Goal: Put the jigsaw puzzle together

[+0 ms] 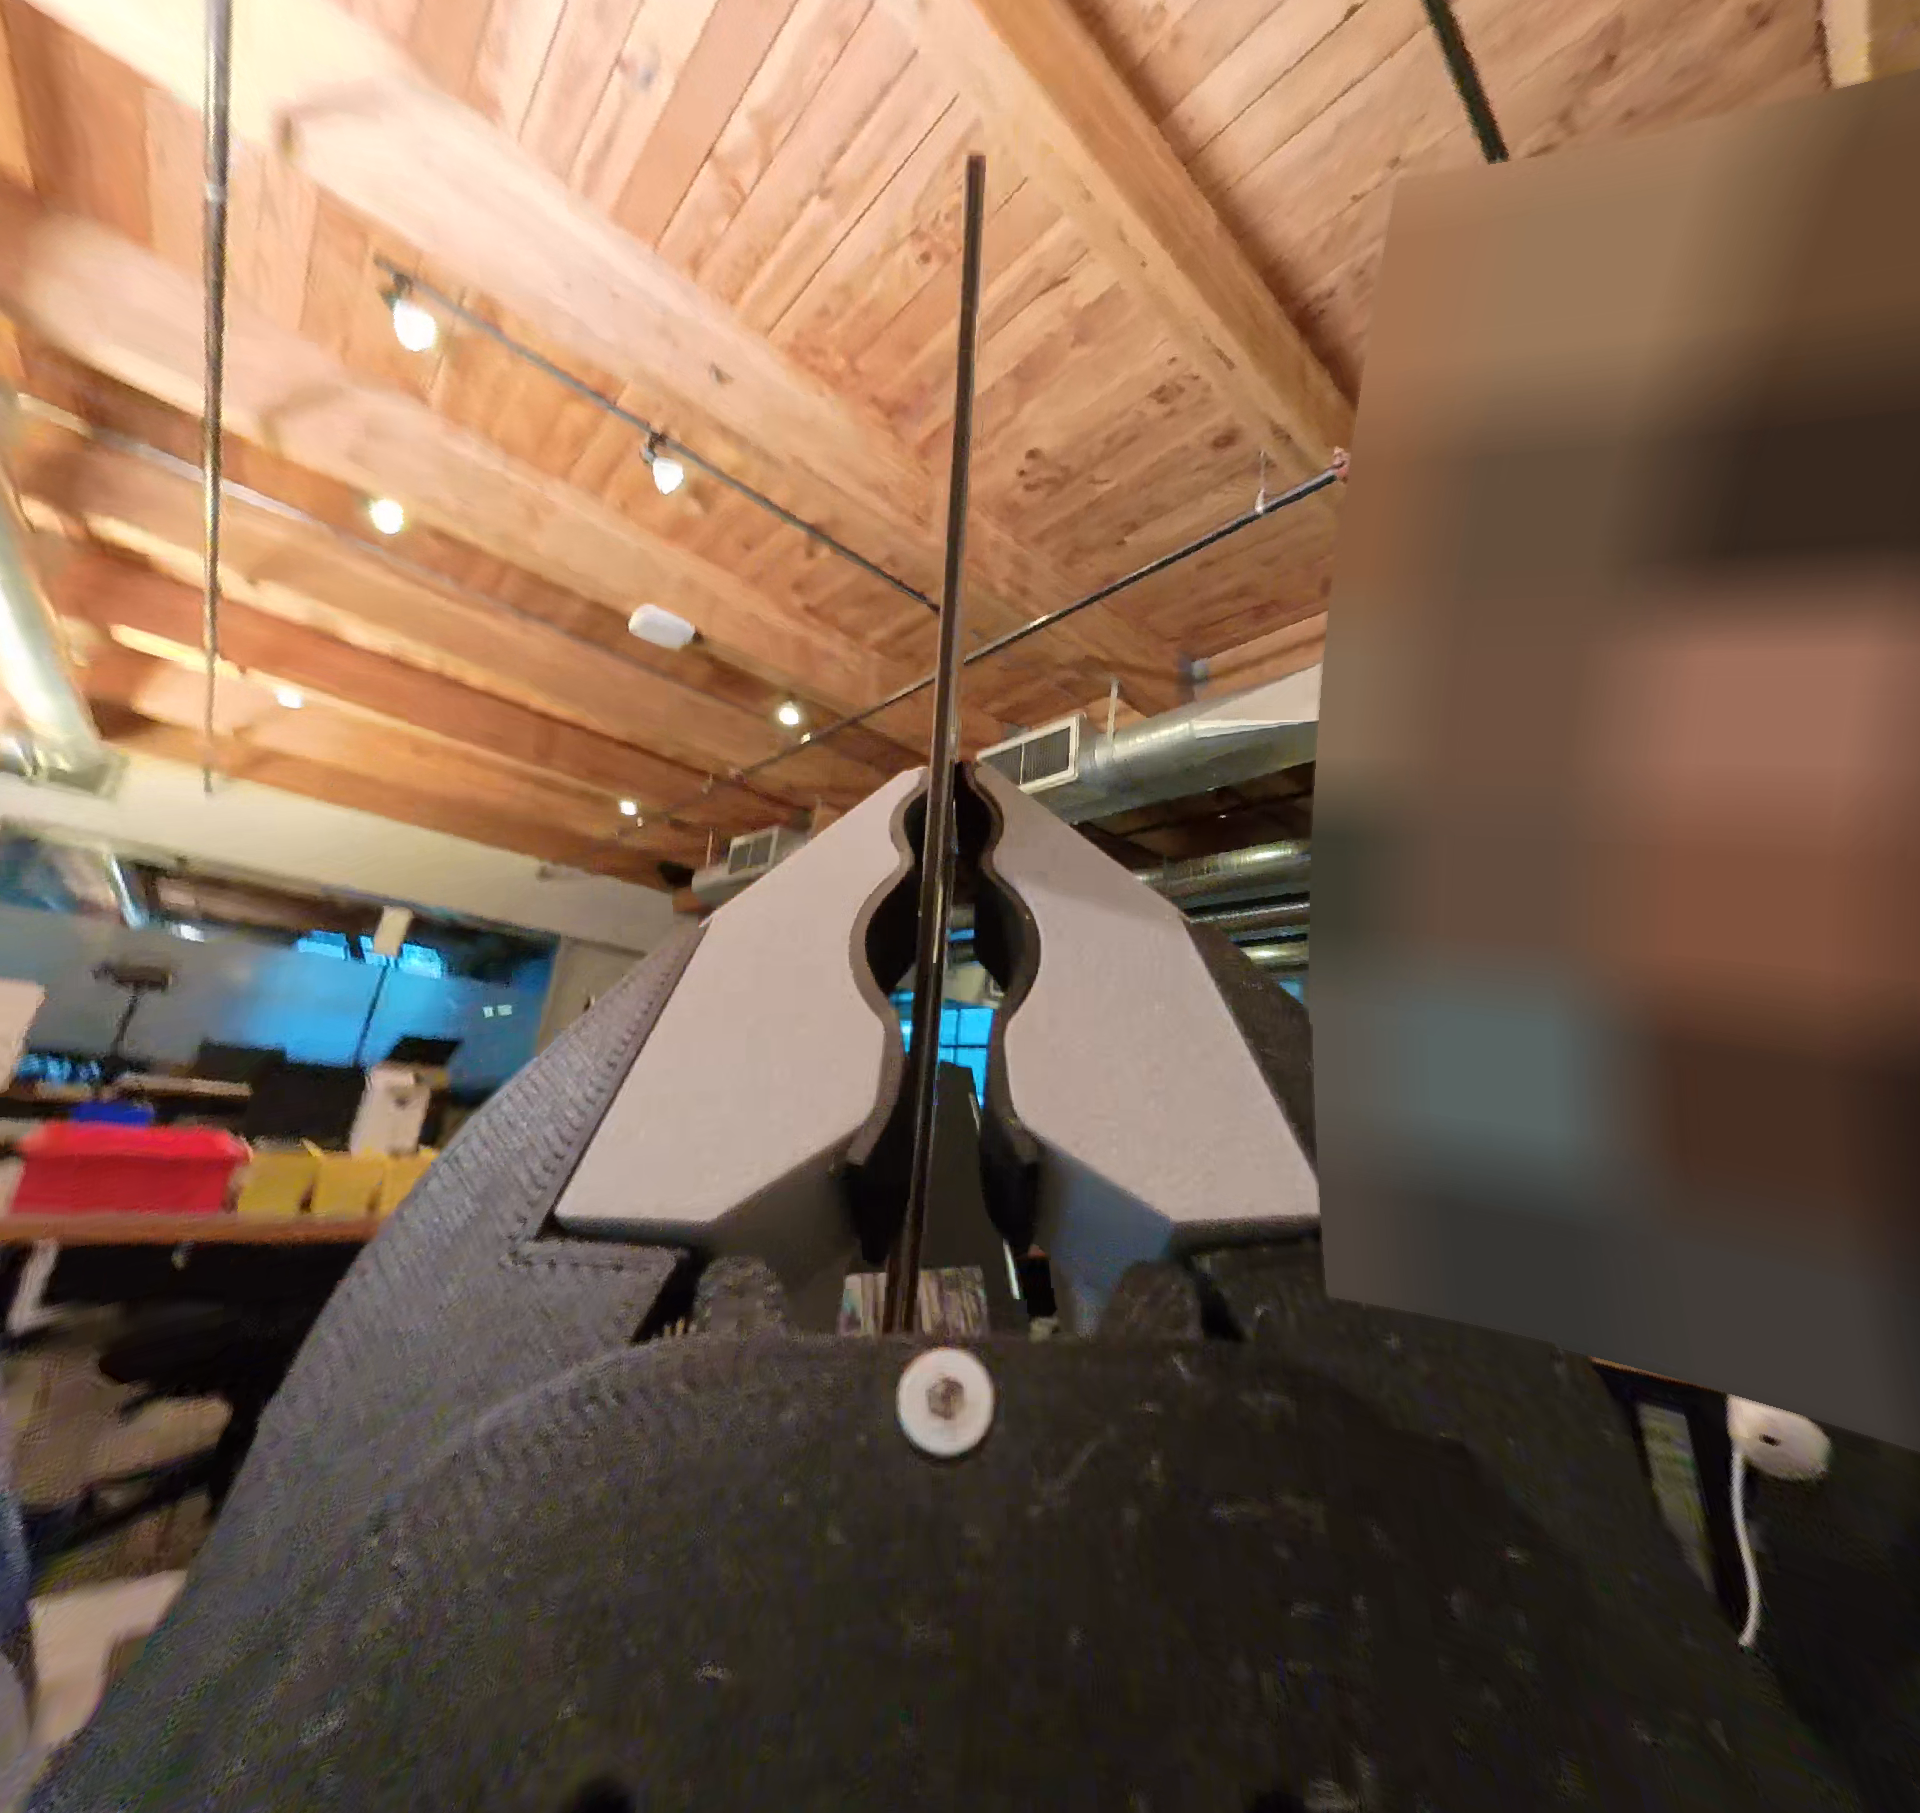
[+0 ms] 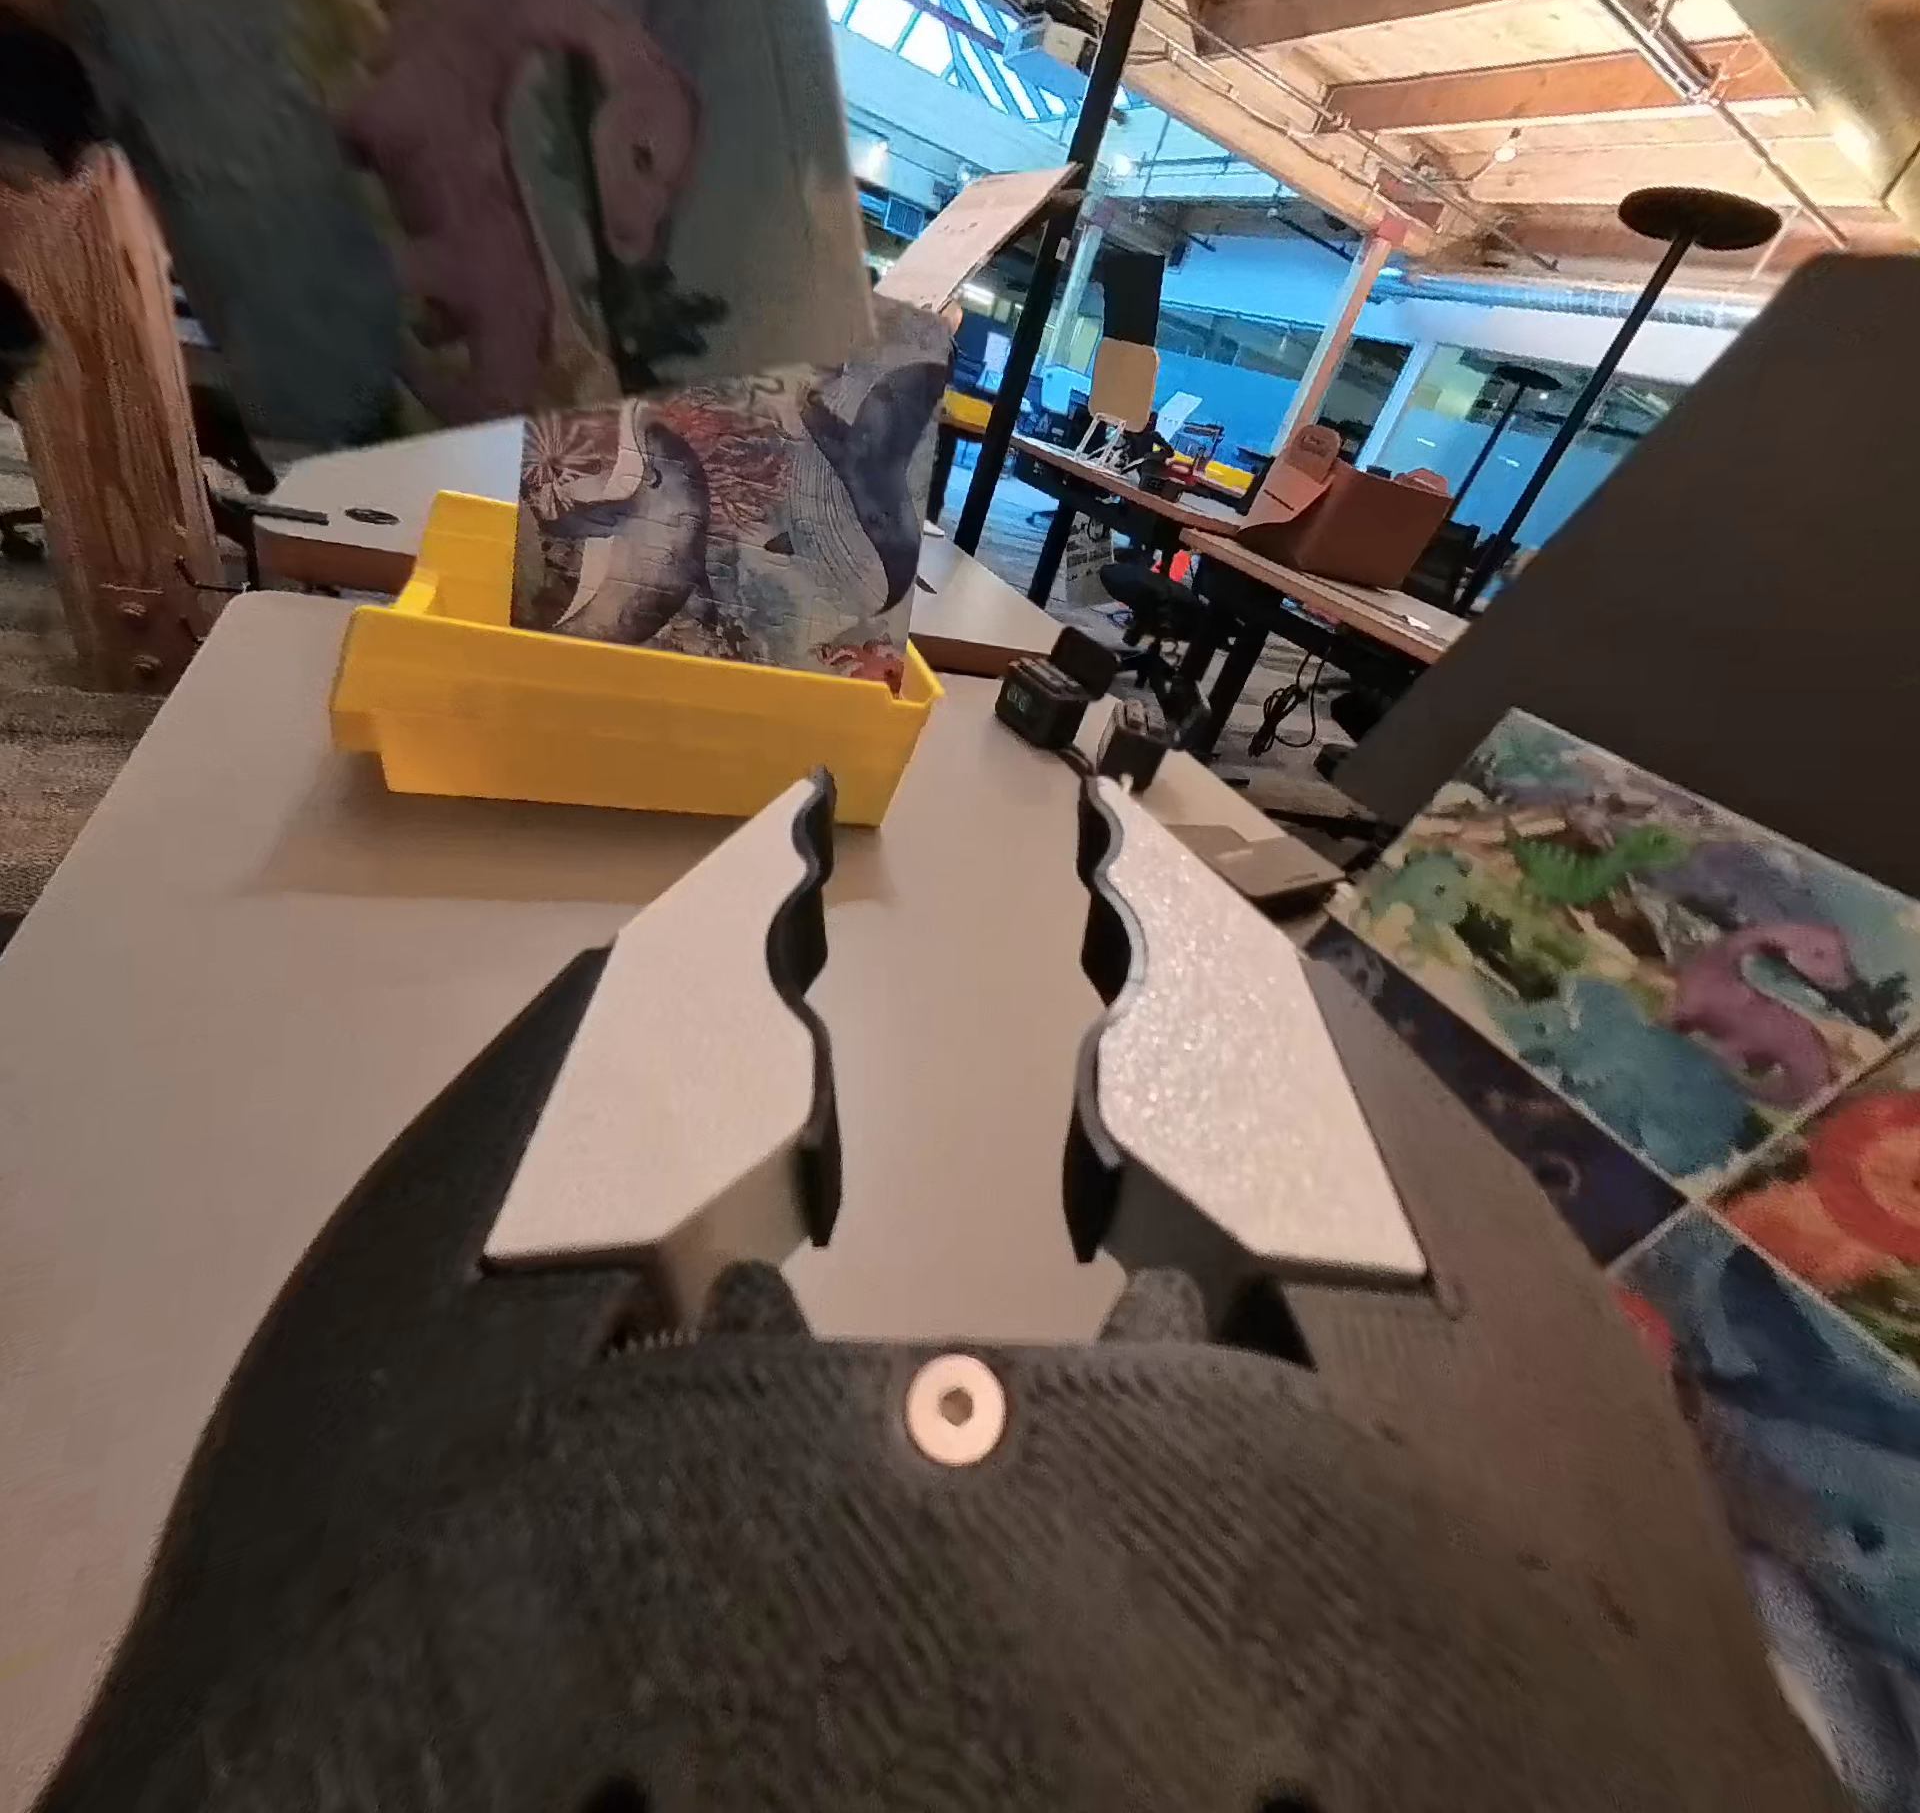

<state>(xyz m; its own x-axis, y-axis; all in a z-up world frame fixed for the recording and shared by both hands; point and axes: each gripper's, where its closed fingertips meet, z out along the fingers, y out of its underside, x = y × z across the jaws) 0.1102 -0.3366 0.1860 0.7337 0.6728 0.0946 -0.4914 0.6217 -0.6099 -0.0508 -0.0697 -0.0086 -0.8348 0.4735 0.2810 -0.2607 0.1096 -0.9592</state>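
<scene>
1. Your left claw (image 1: pixel 951 776) pinches a thin puzzle piece (image 1: pixel 961 475) edge-on, so its picture is hidden from you.
2. Your right claw (image 2: pixel 956 818) gapes empty above the desk (image 2: pixel 208 984).
3. A sea-creature panel (image 2: pixel 717 516) stands in the yellow bin (image 2: pixel 623 724); dinosaur tiles (image 2: pixel 1662 984) lie right, partly cut off.
</scene>
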